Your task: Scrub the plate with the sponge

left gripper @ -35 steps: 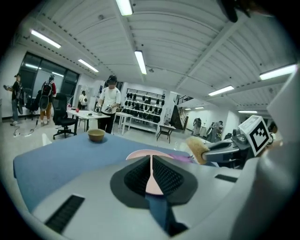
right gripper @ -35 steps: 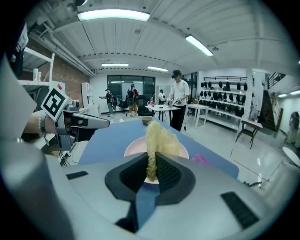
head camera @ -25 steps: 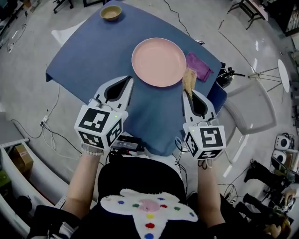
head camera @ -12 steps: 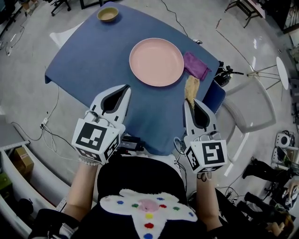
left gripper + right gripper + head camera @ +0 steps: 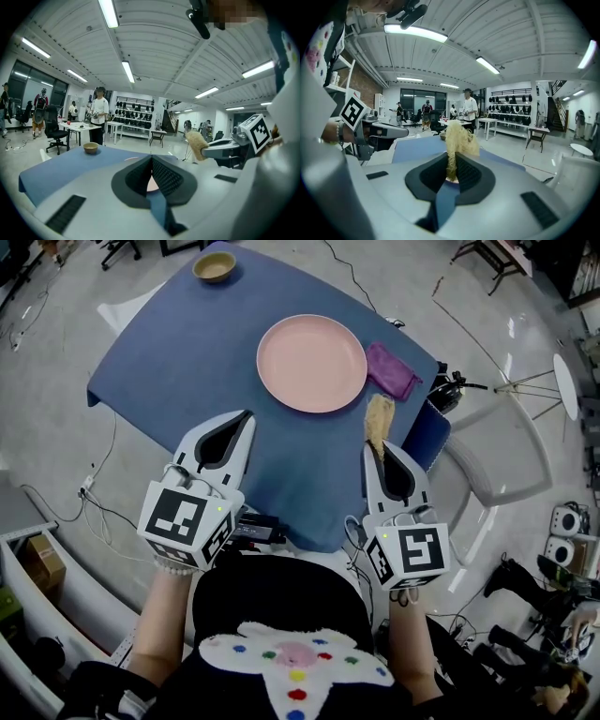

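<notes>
Only overhead is the plate (image 5: 311, 363) whole; right gripper (image 5: 379, 448) pinches sponge (image 5: 378, 420), left gripper (image 5: 247, 416) clenched empty.

This is a large open lab or workshop hall, with a ribbed ceiling (image 5: 154, 42) and strip lights (image 5: 108, 13) above a grey concrete floor (image 5: 56, 362) trailed with cables (image 5: 91, 486). On the far side stand work tables (image 5: 77, 125), an office chair (image 5: 55, 136), a wall rack (image 5: 133, 104) of dark gear and several people (image 5: 98, 117).
</notes>
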Demonstrator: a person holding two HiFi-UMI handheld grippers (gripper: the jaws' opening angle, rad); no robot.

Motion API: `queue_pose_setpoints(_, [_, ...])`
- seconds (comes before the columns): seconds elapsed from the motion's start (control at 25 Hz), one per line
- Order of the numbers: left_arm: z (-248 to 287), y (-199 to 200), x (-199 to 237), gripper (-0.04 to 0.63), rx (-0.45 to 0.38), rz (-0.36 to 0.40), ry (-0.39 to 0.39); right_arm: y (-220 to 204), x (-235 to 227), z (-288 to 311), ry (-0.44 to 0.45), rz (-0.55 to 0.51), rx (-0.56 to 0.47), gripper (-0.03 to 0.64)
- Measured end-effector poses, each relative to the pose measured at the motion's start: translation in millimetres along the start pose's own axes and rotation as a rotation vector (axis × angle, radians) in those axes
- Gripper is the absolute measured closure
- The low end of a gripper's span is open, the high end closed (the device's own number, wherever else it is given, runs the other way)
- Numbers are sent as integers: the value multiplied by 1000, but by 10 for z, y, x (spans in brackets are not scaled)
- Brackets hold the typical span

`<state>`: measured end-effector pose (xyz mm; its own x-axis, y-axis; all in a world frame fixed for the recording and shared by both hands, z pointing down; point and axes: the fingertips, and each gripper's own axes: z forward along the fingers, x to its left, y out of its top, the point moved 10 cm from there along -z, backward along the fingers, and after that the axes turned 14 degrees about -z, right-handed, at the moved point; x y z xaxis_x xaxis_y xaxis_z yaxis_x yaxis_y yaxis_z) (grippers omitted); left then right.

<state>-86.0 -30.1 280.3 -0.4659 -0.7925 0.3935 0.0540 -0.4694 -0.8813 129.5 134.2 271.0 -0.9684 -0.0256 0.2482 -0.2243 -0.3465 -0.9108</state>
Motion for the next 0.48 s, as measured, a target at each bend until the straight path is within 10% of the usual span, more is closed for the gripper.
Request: queue_pose_setpoints(0.48, [-2, -6, 0, 584, 7, -1, -3, -42, 7, 13, -6, 6, 18, 578])
